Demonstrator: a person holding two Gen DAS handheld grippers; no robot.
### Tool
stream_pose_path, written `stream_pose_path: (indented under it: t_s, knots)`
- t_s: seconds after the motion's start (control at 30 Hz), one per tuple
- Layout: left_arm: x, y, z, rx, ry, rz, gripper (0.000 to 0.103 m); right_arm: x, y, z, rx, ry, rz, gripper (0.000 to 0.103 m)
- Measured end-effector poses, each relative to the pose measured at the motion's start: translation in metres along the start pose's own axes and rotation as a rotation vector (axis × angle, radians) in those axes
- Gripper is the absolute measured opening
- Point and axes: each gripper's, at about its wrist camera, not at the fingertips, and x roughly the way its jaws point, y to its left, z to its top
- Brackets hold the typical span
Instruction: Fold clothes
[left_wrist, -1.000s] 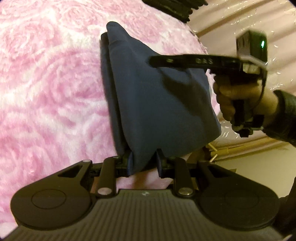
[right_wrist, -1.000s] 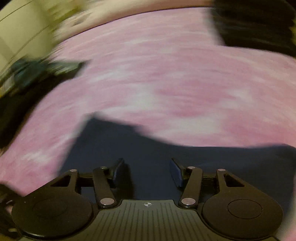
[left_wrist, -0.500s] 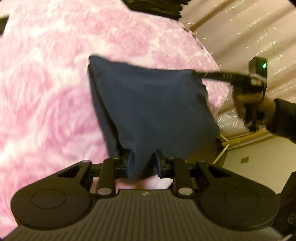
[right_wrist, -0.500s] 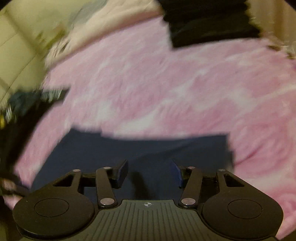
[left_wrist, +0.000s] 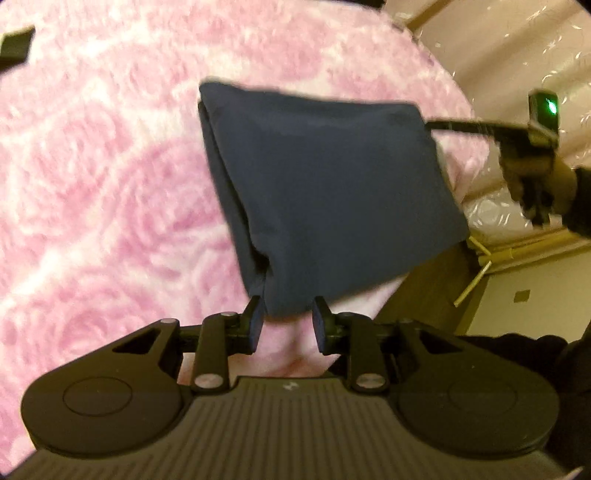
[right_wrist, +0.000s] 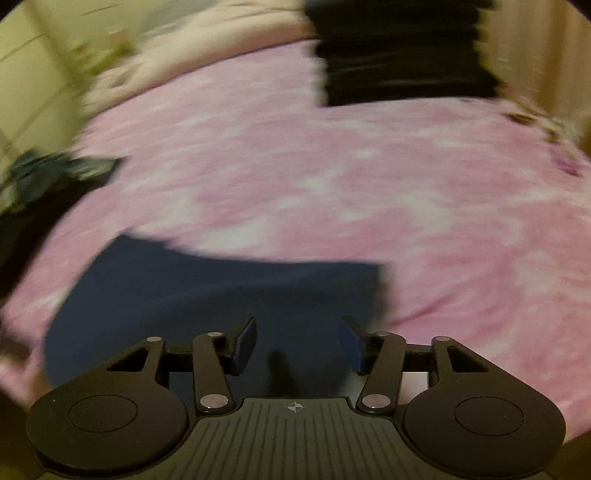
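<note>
A folded navy blue garment (left_wrist: 325, 192) lies on a pink rose-patterned blanket (left_wrist: 103, 184). My left gripper (left_wrist: 288, 321) is open, its fingers on either side of the garment's near corner without pinching it. My right gripper (right_wrist: 297, 339) is open above the garment's near edge (right_wrist: 207, 295). In the left wrist view the right gripper (left_wrist: 436, 125) reaches in from the right, its tip at the garment's far right corner.
A stack of dark folded clothes (right_wrist: 399, 55) sits at the blanket's far edge. A dark patterned item (right_wrist: 48, 177) lies at the left edge. The bed's edge, a wooden frame and pale walls (left_wrist: 517, 288) show at right.
My left gripper has opened and let go of the garment's corner. The right gripper has drawn back to the garment's far right corner. The garment now lies flatter on the blanket.
</note>
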Motion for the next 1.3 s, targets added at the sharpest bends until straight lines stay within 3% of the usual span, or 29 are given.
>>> stream_pose_path:
  t_s: [0.07, 0.2, 0.3, 0.37, 0.5, 0.57, 0.77, 0.97, 1.3]
  knots:
    - [-0.009, -0.005, 0.004, 0.029, -0.065, 0.013, 0.022, 0.007, 0.023, -0.018, -0.048, 0.036, 0.045, 0.069]
    - [-0.005, -0.012, 0.013, 0.127, -0.173, -0.005, 0.025, 0.015, 0.042, -0.058, -0.084, 0.057, -0.057, 0.074]
    - [0.024, -0.015, 0.013, 0.19, -0.147, -0.014, 0.025, 0.005, 0.048, -0.066, -0.05, 0.088, -0.159, 0.074]
    - [0.043, -0.014, 0.007, 0.248, -0.066, 0.001, 0.026, -0.009, 0.06, -0.069, -0.085, 0.098, -0.235, 0.074]
    - [0.035, -0.013, 0.0, 0.301, -0.059, 0.035, 0.029, -0.036, 0.089, -0.071, -0.099, 0.076, -0.298, 0.076]
    - [0.023, -0.012, -0.001, 0.297, -0.062, 0.064, 0.026, -0.048, 0.105, -0.071, -0.094, 0.067, -0.317, 0.087]
    - [-0.017, -0.029, -0.013, 0.275, -0.019, 0.204, 0.033, -0.058, 0.141, -0.068, -0.14, 0.119, -0.303, 0.089]
    - [-0.03, -0.041, -0.017, 0.24, 0.038, 0.342, 0.038, -0.063, 0.16, -0.066, -0.193, 0.158, -0.249, 0.089]
    - [-0.04, -0.053, -0.003, 0.226, 0.029, 0.365, 0.04, -0.068, 0.161, -0.054, -0.212, 0.137, -0.252, 0.089]
